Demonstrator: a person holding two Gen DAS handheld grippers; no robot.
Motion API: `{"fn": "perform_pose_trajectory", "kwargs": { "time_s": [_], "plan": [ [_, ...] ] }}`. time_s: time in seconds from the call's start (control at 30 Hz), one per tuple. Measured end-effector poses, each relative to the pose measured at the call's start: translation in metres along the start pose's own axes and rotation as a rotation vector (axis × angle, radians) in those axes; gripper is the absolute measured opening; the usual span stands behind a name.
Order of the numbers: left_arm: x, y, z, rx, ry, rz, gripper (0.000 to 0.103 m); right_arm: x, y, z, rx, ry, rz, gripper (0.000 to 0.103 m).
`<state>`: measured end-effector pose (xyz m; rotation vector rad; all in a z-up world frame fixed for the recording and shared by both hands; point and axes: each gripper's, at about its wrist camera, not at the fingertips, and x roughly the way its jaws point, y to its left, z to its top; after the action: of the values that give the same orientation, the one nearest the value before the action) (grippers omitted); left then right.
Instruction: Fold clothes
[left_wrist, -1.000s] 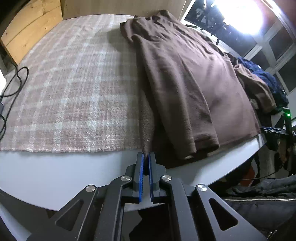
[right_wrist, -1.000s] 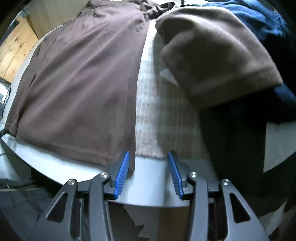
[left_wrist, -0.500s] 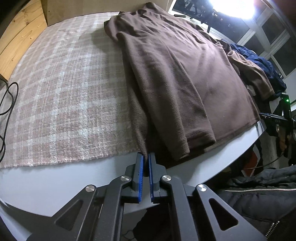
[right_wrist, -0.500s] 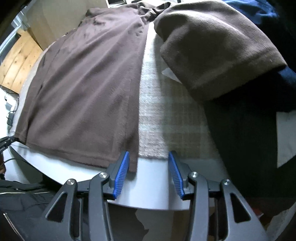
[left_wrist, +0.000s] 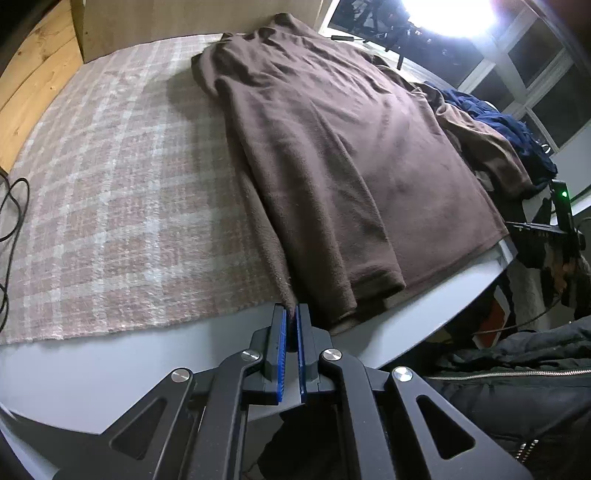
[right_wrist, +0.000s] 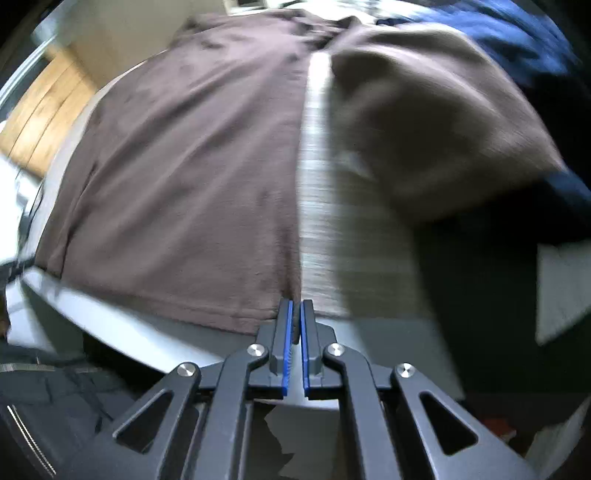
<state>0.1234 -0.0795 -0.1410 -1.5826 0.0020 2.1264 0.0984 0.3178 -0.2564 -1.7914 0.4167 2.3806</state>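
A brown fleece garment (left_wrist: 332, 147) lies flat along a plaid blanket (left_wrist: 122, 184) on the table, its hem at the near edge. My left gripper (left_wrist: 291, 312) is shut on the hem's left corner, at the table's grey rim. In the right wrist view the same brown garment (right_wrist: 192, 177) fills the left half. My right gripper (right_wrist: 296, 306) is shut on the hem's right corner, where the cloth meets the plaid blanket (right_wrist: 332, 229). That view is blurred by motion.
A second brown garment (right_wrist: 436, 122) and dark blue clothes (right_wrist: 498, 33) are piled to the right. A black cable (left_wrist: 11, 210) trails at the left edge. A dark jacket (left_wrist: 517, 369) shows below the table rim. Wooden panels (left_wrist: 33, 74) stand at the far left.
My right gripper has gone from open to shut on the hem's right corner. My left gripper stays shut on the left corner and has shifted slightly.
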Motion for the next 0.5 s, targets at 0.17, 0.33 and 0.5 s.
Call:
{"fn": "perform_pose_trajectory", "kwargs": {
  "time_s": [0.17, 0.33, 0.5],
  "plan": [
    [0.003, -0.005, 0.001, 0.016, 0.007, -0.005, 0.004, -0.005, 0.016, 0.002, 0.077, -0.019, -0.001, 0.025],
    [0.009, -0.007, 0.004, 0.022, 0.023, -0.006, 0.004, 0.014, 0.040, 0.002, -0.001, 0.016, 0.013, 0.027],
    [0.012, -0.008, 0.005, 0.028, 0.035, 0.002, 0.005, 0.028, 0.036, 0.010, -0.013, 0.036, -0.020, 0.005]
  ]
}}
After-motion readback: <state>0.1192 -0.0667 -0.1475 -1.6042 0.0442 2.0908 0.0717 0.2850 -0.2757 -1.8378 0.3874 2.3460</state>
